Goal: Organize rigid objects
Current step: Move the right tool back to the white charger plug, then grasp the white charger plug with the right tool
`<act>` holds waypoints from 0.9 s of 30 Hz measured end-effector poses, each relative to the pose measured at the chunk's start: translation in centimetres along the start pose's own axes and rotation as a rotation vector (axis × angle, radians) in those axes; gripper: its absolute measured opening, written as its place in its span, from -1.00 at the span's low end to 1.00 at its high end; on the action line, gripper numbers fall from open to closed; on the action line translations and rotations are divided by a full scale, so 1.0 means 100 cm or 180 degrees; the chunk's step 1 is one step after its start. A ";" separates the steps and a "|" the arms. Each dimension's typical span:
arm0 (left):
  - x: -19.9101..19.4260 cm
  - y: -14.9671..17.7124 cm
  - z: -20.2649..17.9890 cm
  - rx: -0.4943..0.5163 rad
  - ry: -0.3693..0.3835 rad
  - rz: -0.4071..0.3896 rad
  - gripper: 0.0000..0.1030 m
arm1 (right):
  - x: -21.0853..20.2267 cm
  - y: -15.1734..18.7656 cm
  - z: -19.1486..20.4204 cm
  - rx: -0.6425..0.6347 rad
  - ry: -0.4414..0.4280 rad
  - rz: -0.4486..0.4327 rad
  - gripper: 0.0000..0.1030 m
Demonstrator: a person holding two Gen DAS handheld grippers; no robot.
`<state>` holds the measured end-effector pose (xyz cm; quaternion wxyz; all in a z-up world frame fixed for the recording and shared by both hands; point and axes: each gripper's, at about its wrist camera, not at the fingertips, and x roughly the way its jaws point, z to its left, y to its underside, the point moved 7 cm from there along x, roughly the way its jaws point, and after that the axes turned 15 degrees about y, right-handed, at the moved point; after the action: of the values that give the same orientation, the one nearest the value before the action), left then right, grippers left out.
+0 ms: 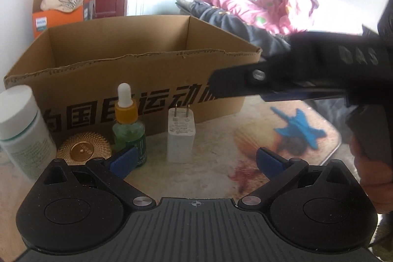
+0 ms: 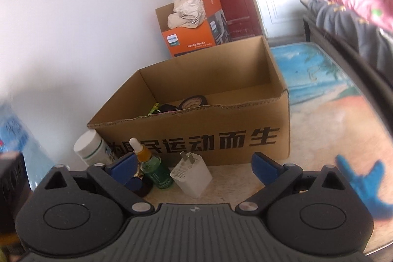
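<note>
My work surface: tabletop point(image 2: 326, 114) with beach-scene print, sand and sea. On it: open cardboard box point(image 2: 221, 129) with black characters on front. In front of box I see white bottle point(image 2: 89, 145), gold disc point(image 1: 83, 150), green dropper bottle point(image 2: 152, 167), white plug adapter point(image 2: 191, 174) standing prongs up. Blue starfish-shaped toy point(image 1: 301, 128) lies well apart, to right.

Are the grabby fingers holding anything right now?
No. Both the left gripper and the right gripper are open, with nothing held between their fingers.
</note>
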<state>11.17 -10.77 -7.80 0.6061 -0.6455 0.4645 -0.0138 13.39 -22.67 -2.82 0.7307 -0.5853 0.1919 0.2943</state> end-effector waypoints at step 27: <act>0.031 -0.010 0.012 -0.0196 -0.0071 0.0054 -0.30 | 0.046 0.029 -0.023 0.0630 -0.0489 0.0742 -0.48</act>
<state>14.17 -11.94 -9.00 0.5911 -0.6601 0.4634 0.0129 15.08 -23.53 -8.39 0.7582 -0.4601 0.2301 0.4007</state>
